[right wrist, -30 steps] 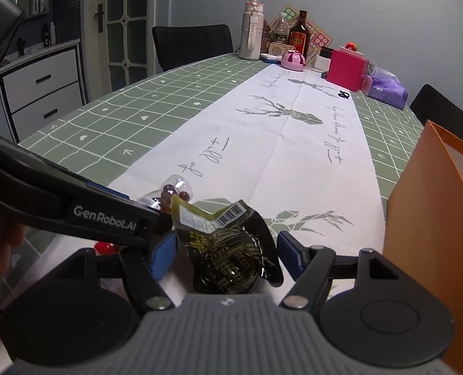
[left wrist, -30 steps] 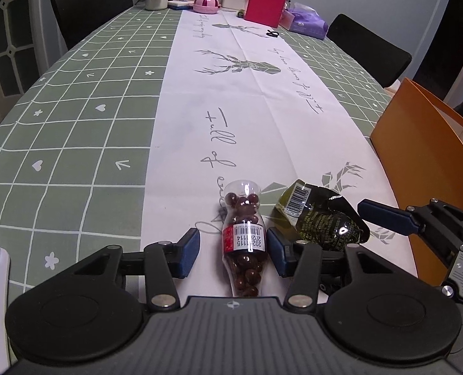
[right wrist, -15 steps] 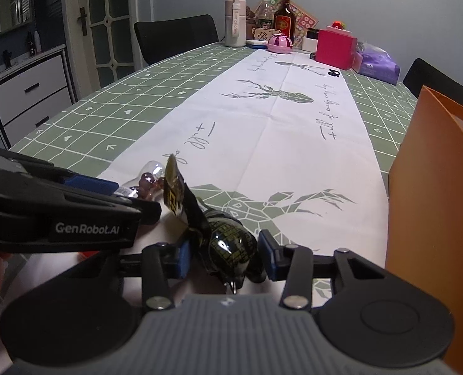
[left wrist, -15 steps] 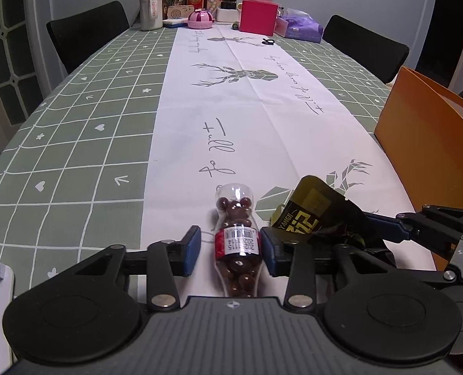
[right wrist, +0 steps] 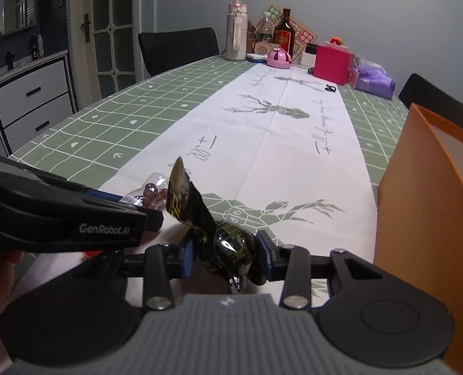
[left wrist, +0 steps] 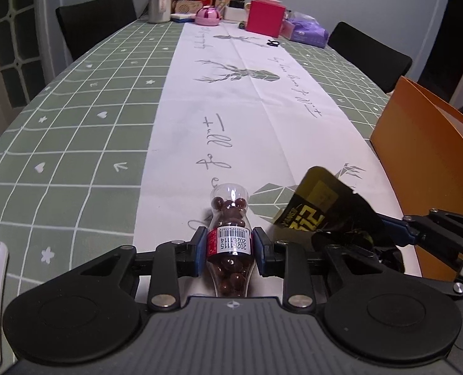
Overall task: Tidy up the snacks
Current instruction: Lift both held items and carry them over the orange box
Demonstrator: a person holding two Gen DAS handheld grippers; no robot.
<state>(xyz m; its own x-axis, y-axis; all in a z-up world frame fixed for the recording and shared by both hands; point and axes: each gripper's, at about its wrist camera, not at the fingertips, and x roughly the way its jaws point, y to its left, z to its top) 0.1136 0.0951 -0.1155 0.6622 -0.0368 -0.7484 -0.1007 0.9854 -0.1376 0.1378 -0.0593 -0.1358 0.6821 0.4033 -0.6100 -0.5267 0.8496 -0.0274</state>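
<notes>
Both tongs are clenched: our left gripper (left wrist: 230, 254) grasps the clear bottle of chocolate balls (left wrist: 230, 250) at its label, and our right gripper (right wrist: 226, 257), with jaws closing a little more, grasps the black-and-yellow snack pouch (right wrist: 228, 245). We should lift both straight up, hands apart, because they are very near. To the right stands the orange bag (right wrist: 419, 212), its rim high. The table (left wrist: 75, 118) ahead is free until the far clutter.
</notes>
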